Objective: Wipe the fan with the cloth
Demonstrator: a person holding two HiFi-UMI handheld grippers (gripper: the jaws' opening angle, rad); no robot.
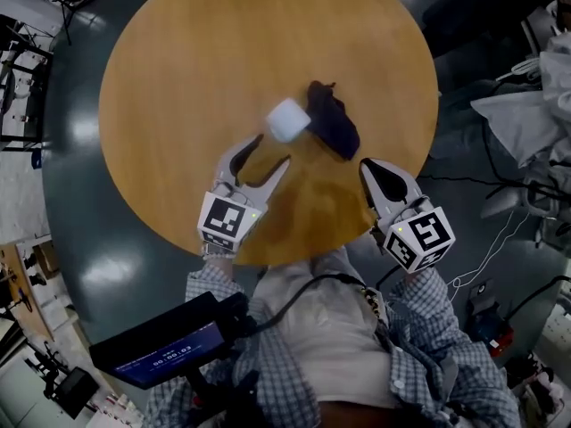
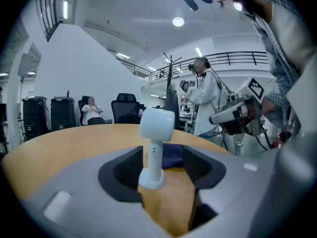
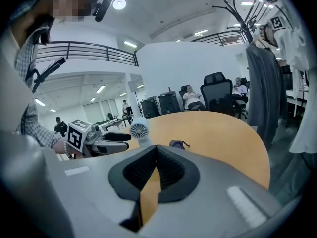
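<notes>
On the round wooden table (image 1: 187, 69), the white fan (image 1: 288, 119) stands at frame centre, just beside the left edge of the dark cloth (image 1: 333, 119). The left gripper (image 1: 273, 148) sits below and left of the fan with its jaws spread. In the left gripper view the fan's stem rises between the pads without being pressed, and it hides part of the cloth behind it. The right gripper (image 1: 368, 168), lower right of the cloth, has its jaws closed together on nothing. A lit screen (image 1: 165, 350) hangs at lower left, cables (image 1: 500, 239) trail on the floor at right, and a coat rack (image 3: 262, 83) stands beyond the table.
</notes>
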